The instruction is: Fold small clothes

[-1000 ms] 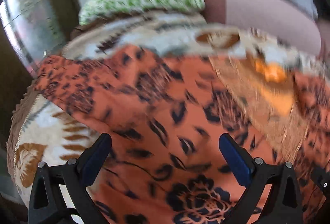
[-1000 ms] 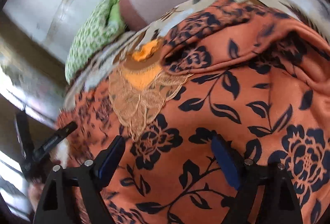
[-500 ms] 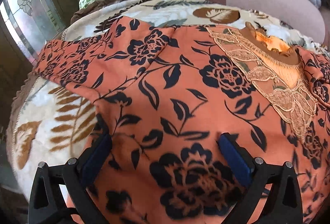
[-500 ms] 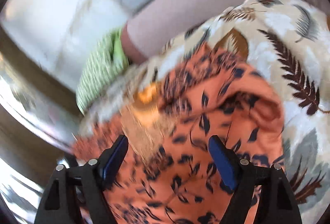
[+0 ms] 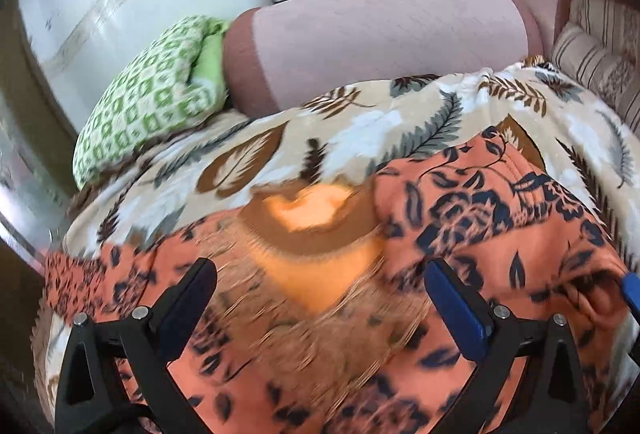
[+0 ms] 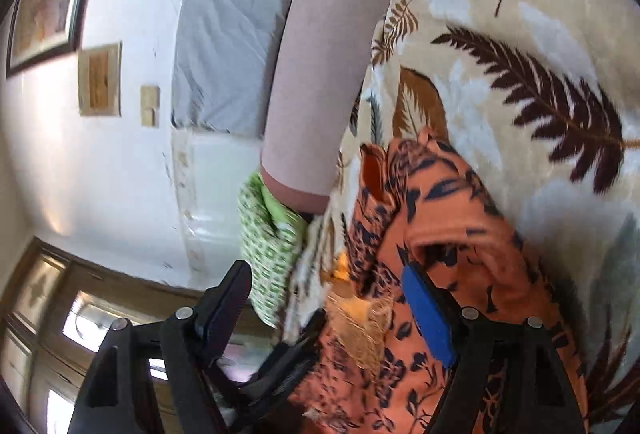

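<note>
Left gripper [image 5: 320, 298] gapes wide, tilted downward; right gripper [image 6: 328, 306], rolled sideways, is closing.

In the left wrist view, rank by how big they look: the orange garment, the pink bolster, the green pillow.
1. Orange garment, though it lies nearest the camera.
2. Pink bolster.
3. Green pillow.

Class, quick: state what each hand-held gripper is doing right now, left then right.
Left hand-held gripper: open, holding nothing, over the orange floral garment.
Right hand-held gripper: jaws closing, nothing pinched yet.
</note>
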`<state>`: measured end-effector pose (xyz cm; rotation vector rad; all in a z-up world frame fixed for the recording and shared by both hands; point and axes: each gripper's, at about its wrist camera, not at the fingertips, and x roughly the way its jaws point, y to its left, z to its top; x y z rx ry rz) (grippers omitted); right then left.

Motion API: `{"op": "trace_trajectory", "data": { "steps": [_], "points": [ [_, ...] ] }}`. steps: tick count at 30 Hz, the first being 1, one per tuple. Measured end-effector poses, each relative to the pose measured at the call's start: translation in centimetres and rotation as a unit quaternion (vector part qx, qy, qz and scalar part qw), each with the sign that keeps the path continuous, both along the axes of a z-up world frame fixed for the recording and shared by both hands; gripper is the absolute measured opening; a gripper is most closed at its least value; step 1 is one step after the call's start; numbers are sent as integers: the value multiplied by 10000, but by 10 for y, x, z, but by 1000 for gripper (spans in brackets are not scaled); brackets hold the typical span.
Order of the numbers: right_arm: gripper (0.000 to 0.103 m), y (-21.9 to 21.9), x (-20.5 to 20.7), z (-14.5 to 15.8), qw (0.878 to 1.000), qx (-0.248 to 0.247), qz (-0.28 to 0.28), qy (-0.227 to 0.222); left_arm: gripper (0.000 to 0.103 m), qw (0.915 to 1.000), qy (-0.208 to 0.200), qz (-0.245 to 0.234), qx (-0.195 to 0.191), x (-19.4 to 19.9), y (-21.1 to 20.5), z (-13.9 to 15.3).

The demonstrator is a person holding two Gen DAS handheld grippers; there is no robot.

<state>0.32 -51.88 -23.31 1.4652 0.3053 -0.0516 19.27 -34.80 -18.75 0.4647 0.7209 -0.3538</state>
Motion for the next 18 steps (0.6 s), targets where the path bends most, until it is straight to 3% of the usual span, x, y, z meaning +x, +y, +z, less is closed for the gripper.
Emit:
{"op": "trace_trajectory", "data": {
  "steps": [6,10,13,18],
  "points": [
    [80,-22,-10,1,9997,239,44,-57,103,9981,-216,-179,541,10,-30,-20],
    [80,-27,-12,0,9997,221,51,-26,102,9977,-180,-608,259,-11,-28,-9],
    [80,-29,-13,-6,9990,446,74,-65,102,9941,-387,-846,560,-18,-38,-10],
    [80,-31,-17,-7,9988,491,31,-83,102,9935,109,-814,792,7,-46,-29]
  ]
}}
